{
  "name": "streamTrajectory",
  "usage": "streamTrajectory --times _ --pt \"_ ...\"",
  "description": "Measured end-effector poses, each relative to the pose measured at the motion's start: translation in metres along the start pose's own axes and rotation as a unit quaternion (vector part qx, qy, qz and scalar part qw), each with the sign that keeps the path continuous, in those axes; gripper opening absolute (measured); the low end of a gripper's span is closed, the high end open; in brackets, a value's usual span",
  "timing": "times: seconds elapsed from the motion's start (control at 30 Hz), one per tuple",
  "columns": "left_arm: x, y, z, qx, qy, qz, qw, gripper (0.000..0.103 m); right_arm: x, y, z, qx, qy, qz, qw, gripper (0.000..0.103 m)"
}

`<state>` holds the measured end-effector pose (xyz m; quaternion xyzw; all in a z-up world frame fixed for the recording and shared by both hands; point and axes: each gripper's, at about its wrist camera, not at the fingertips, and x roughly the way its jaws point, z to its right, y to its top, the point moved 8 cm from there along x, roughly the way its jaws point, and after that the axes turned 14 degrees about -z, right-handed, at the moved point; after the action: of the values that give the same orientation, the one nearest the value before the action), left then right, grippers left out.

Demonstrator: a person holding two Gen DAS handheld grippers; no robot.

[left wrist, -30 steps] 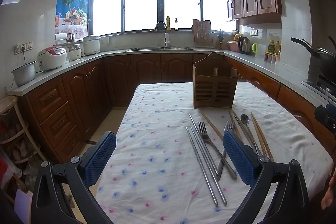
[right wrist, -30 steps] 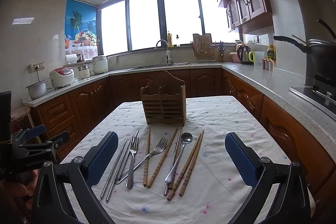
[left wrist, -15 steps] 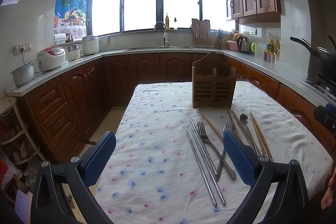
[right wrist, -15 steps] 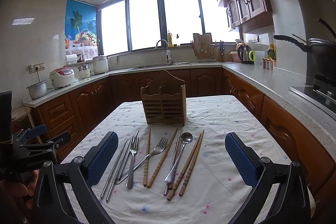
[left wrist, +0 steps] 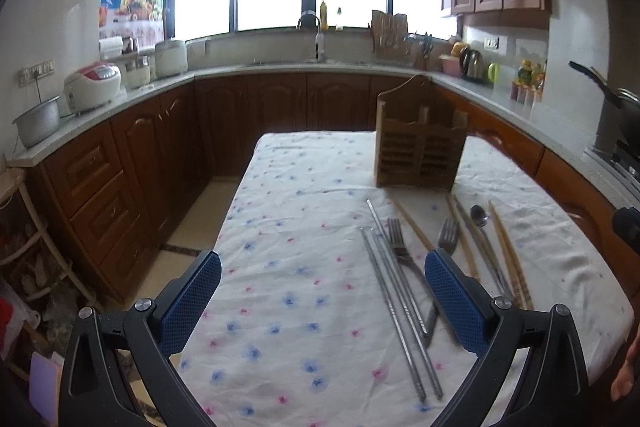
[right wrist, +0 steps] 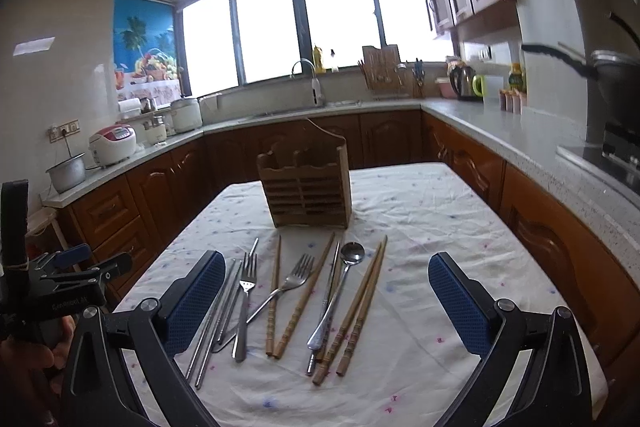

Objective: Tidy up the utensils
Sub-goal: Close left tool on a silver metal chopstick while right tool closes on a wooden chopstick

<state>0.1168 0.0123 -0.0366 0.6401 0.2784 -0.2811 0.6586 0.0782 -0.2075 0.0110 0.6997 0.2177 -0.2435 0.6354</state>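
A wooden utensil holder point(right wrist: 307, 187) stands upright on the floral tablecloth point(right wrist: 420, 227); it also shows in the left wrist view point(left wrist: 420, 151). In front of it lie metal chopsticks point(right wrist: 218, 315), two forks point(right wrist: 245, 299), wooden chopsticks point(right wrist: 362, 307) and a spoon point(right wrist: 340, 291). My right gripper point(right wrist: 324, 307) is open and empty, hovering above the utensils. My left gripper point(left wrist: 322, 301) is open and empty, left of the utensils point(left wrist: 400, 291). The left gripper's body shows at the right wrist view's left edge point(right wrist: 60, 287).
Kitchen counters with wooden cabinets point(left wrist: 132, 163) surround the table. A rice cooker point(left wrist: 92, 87) and a pot point(left wrist: 38, 121) stand on the left counter, a kettle point(right wrist: 460, 83) at the back right, a pan point(right wrist: 612, 67) on the stove at right.
Both grippers have moved forward and dipped a little toward the table; the right view has tilted. Nothing on the table has moved.
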Motion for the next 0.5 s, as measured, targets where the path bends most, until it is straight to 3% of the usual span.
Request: streamTrajectory --times 0.23,0.33,0.5 --pt "0.033 0.025 0.003 0.007 -0.008 -0.061 0.9981 0.097 0.038 0.004 0.02 0.029 0.01 -0.057 0.998 0.1" --pt "0.052 0.033 0.004 0.009 -0.006 -0.092 0.9957 0.091 0.055 0.005 0.028 0.042 0.017 -0.08 0.996 0.091" --pt "0.08 0.043 0.008 0.012 -0.018 -0.135 0.9905 0.077 0.084 0.006 0.043 0.065 0.023 -0.116 0.991 0.068"
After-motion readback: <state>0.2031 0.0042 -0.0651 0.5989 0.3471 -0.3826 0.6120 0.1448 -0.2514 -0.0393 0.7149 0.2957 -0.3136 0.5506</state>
